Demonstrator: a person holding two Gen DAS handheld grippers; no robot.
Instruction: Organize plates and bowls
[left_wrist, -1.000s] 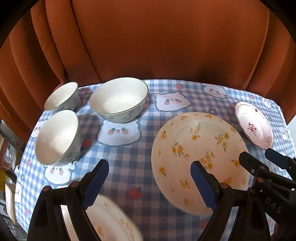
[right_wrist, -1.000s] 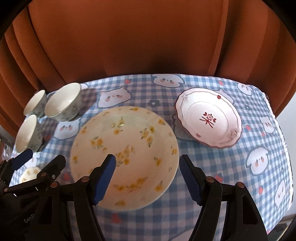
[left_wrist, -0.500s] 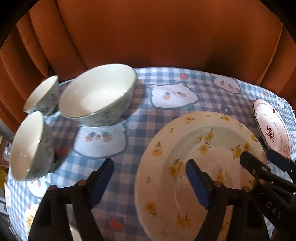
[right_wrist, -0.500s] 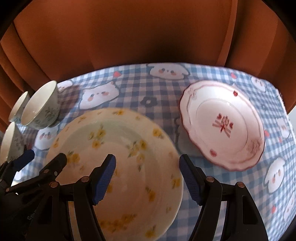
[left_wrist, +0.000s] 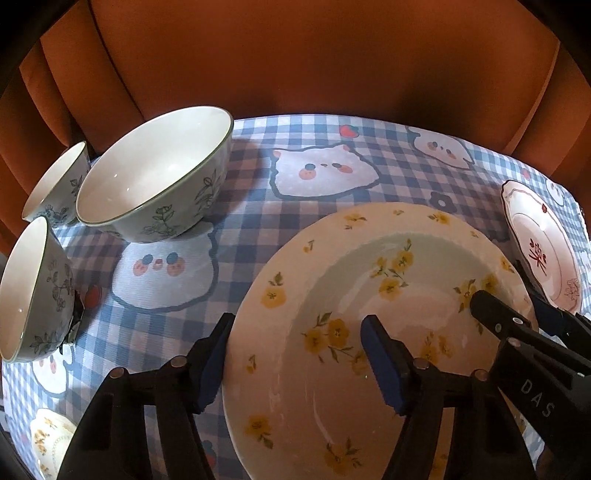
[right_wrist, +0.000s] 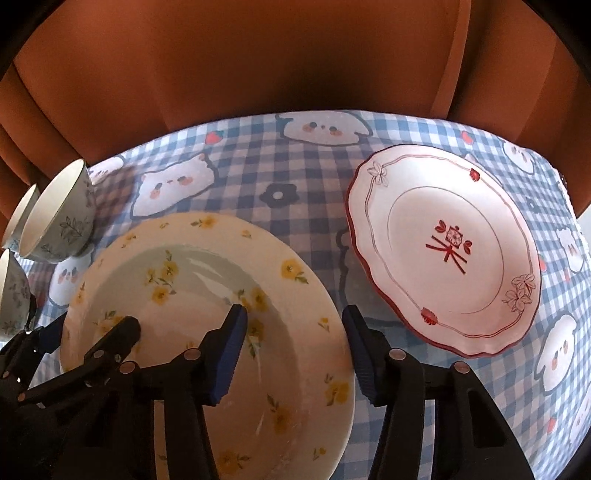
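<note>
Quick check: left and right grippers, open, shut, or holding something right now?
Left gripper: open, jaws just closing, straddling the yellow-flowered plate rim.
Right gripper: open, jaws closing, straddling the same plate's other rim.

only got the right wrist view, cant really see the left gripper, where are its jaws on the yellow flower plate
observer: The left gripper straddles the left rim of the yellow flower plate, one pad outside and one over the well. Its jaws have just been closing and are not yet pressing.
operator: anything in the near left corner i cant see
observer: Yes, a small flowered dish lies on the tablecloth there, partly cut off by the frame.
operator: is the big bowl empty
observer: Yes, the large bowl shows a bare white inside.
</note>
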